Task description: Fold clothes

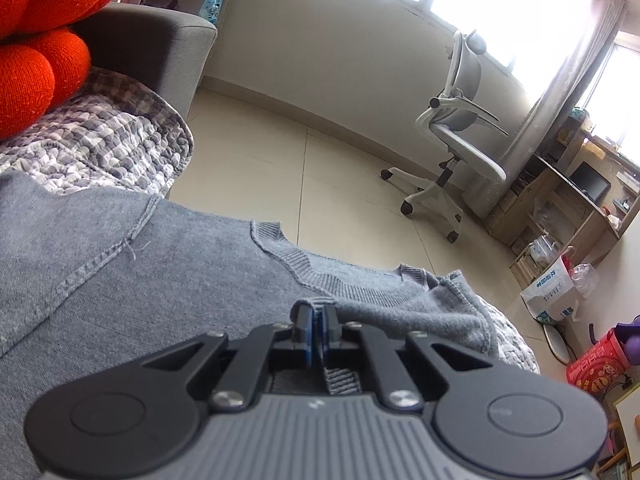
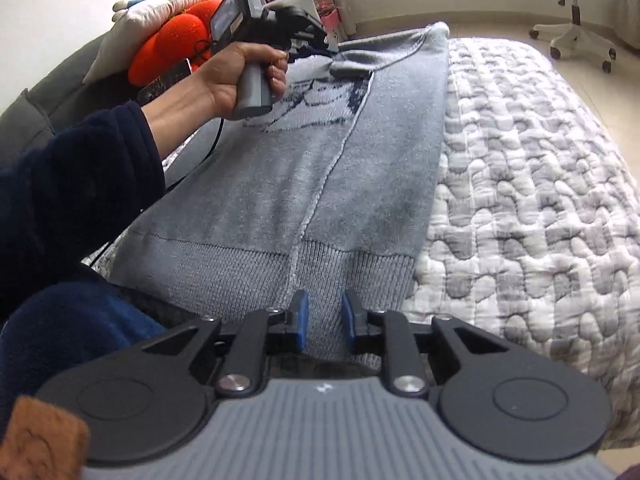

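Note:
A grey knit sweater [image 2: 320, 180] lies flat, folded lengthways, on a quilted cover, its ribbed hem nearest the right wrist camera. My right gripper [image 2: 323, 320] stands open at that hem; the ribbing runs between the blue pads [image 2: 301, 320], which do not press on it. At the far end a hand [image 2: 240, 76] holds my left gripper [image 2: 330, 46] at the collar end. In the left wrist view the left gripper [image 1: 319, 316] is shut on a fold of the sweater [image 1: 160, 280] near the ribbed neckline [image 1: 320, 276], with a strip of ribbing showing behind the fingers.
The grey-and-white quilt [image 2: 520, 180] covers the bed to the right of the sweater. An orange plush [image 1: 36, 40] and a grey sofa arm [image 1: 160, 48] lie to the left. An office chair [image 1: 452, 140] stands on the tiled floor, with cluttered shelves [image 1: 560, 200] beyond it.

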The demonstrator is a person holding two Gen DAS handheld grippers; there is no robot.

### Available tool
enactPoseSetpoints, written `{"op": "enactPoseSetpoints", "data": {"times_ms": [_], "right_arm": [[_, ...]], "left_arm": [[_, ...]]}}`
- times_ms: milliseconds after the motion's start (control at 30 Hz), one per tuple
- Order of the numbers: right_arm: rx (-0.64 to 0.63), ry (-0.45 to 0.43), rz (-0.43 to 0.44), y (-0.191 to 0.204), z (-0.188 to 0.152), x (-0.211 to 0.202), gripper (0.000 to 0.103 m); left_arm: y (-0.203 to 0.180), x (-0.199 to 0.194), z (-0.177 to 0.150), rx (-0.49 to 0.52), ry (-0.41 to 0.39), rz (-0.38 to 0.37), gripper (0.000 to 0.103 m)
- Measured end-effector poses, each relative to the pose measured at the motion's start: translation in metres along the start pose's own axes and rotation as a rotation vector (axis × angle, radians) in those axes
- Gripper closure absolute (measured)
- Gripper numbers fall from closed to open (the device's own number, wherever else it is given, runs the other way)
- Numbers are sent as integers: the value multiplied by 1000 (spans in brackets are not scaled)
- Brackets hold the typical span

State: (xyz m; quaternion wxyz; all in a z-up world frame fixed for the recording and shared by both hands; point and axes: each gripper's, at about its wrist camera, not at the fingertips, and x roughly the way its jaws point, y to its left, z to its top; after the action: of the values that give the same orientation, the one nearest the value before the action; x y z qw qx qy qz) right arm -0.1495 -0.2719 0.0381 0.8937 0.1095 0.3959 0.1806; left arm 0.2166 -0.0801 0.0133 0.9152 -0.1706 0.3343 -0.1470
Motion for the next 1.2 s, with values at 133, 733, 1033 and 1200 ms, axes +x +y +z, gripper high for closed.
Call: {"op": "enactPoseSetpoints", "data": {"times_ms": [133, 733, 1033, 1200], "right_arm": [[17, -67, -4, -9, 12, -13, 78], [-40, -30, -93, -15, 12, -14, 78], [-116, -86, -24, 35, 53, -8, 69], [-194, -40, 65, 86, 63, 22, 67]], "left_arm": [[1, -3, 0, -27, 25, -24, 100], [93, -104, 19, -11, -29, 178, 70], [177, -139, 10, -128, -10, 279, 67], [185, -132, 11, -171, -8, 245, 60]]}}
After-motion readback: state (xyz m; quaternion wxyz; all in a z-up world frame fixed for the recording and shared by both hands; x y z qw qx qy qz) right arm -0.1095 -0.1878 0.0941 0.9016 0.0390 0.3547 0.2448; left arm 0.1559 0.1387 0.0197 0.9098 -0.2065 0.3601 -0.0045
